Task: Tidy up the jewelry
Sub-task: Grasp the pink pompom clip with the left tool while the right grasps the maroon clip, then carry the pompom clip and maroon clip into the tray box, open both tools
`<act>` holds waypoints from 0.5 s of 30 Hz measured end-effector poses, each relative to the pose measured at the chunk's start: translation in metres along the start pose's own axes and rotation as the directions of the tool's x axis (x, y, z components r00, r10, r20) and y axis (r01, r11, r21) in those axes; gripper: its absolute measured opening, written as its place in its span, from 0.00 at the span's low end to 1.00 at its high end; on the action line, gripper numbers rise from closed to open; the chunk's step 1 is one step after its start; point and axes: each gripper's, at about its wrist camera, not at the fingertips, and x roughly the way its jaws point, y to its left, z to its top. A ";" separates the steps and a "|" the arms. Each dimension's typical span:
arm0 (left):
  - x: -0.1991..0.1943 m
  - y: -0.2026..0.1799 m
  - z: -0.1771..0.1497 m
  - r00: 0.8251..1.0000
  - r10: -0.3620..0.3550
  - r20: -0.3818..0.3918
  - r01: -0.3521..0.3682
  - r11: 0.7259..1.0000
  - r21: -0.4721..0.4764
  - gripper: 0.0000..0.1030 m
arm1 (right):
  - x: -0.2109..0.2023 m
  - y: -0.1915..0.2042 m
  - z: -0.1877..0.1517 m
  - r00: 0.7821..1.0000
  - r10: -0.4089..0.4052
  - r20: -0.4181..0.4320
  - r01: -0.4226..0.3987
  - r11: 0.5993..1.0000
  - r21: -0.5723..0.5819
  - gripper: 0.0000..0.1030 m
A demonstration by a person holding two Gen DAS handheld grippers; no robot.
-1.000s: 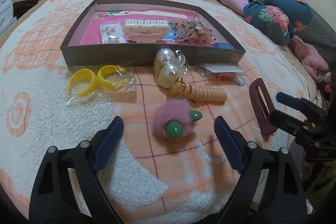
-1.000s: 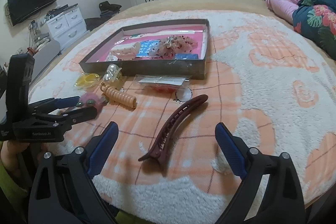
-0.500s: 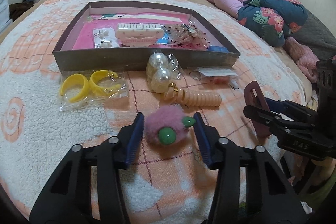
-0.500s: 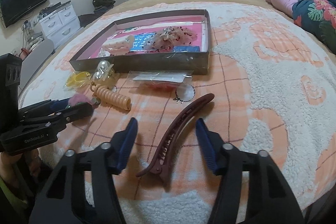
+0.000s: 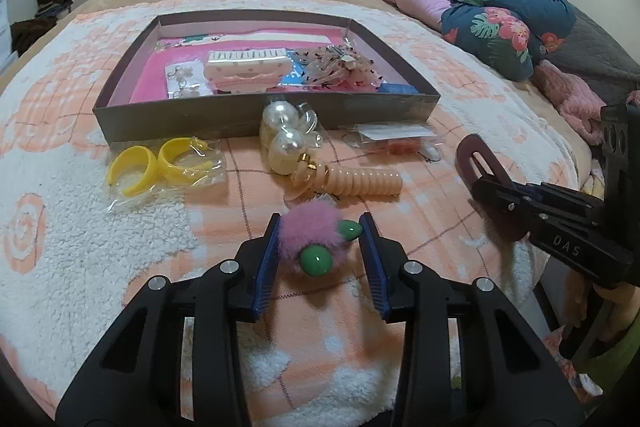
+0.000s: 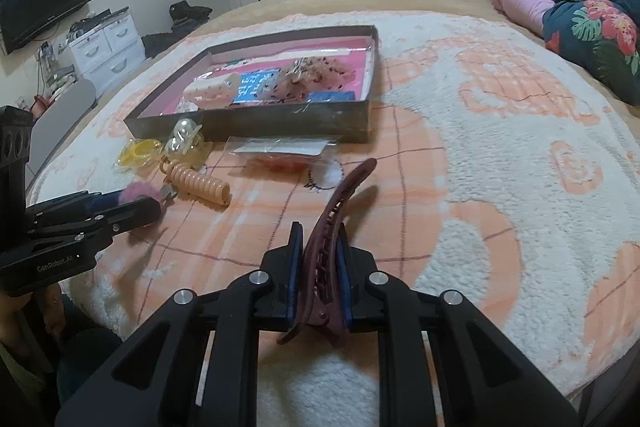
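Note:
My left gripper (image 5: 319, 223) is shut on a pink fluffy pom-pom hair tie (image 5: 310, 231) with green beads, on the blanket in front of the tray. My right gripper (image 6: 319, 233) is shut on a long maroon hair clip (image 6: 334, 215), whose tip points toward the tray; the clip also shows in the left wrist view (image 5: 476, 157). The dark shallow tray (image 5: 264, 113) holds a white hair claw (image 5: 247, 69), a dotted bow (image 5: 340, 69) and bagged earrings (image 5: 184, 83). It also shows in the right wrist view (image 6: 280, 121).
In front of the tray lie bagged yellow hoops (image 5: 160, 167), bagged pearl pieces (image 5: 286, 135), a peach spiral hair tie (image 5: 352, 181) and a small bag with an orange item (image 5: 394, 141). Folded clothes and a floral quilt (image 5: 504, 23) lie at the right on the bed.
Both grippers have gone from wide open to shut: the left on the pink pom-pom tie, the right on the maroon clip. Both moved forward over their items.

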 end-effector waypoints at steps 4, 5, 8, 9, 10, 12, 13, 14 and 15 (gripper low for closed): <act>-0.005 0.000 0.001 1.000 -0.014 0.018 0.014 1.000 -0.012 0.29 | -0.011 -0.005 -0.001 1.000 0.000 0.024 0.000 1.000 0.005 0.14; -0.006 0.000 0.000 1.000 -0.015 0.021 0.015 1.000 -0.012 0.29 | -0.014 -0.006 -0.001 1.000 -0.001 0.031 0.001 1.000 0.005 0.14; -0.010 0.000 0.001 0.999 -0.015 0.035 0.016 1.000 -0.016 0.29 | -0.021 -0.007 0.000 0.999 -0.001 0.047 0.001 1.000 -0.002 0.14; -0.012 0.001 0.001 0.999 -0.016 0.041 0.017 1.000 -0.019 0.29 | -0.023 -0.007 0.000 0.999 -0.001 0.052 0.002 1.000 -0.006 0.14; -0.013 0.001 0.001 0.999 -0.015 0.044 0.016 1.000 -0.020 0.29 | -0.025 -0.006 0.001 0.998 0.000 0.057 0.000 1.000 -0.010 0.14; -0.018 0.002 0.002 0.998 -0.012 0.058 0.014 1.000 -0.024 0.29 | -0.028 -0.004 0.002 0.998 0.006 0.063 -0.005 1.000 -0.016 0.14; -0.019 0.002 0.003 0.998 -0.011 0.064 0.013 1.000 -0.026 0.29 | -0.029 -0.002 0.002 0.998 0.010 0.065 -0.009 1.000 -0.019 0.14; -0.021 0.003 0.003 0.997 -0.009 0.070 0.011 1.000 -0.027 0.29 | -0.030 0.000 0.003 0.998 0.015 0.068 -0.013 1.000 -0.026 0.14; -0.023 0.004 0.004 0.997 -0.004 0.076 0.006 1.000 -0.028 0.29 | -0.031 0.002 0.004 0.997 0.020 0.070 -0.017 0.999 -0.032 0.14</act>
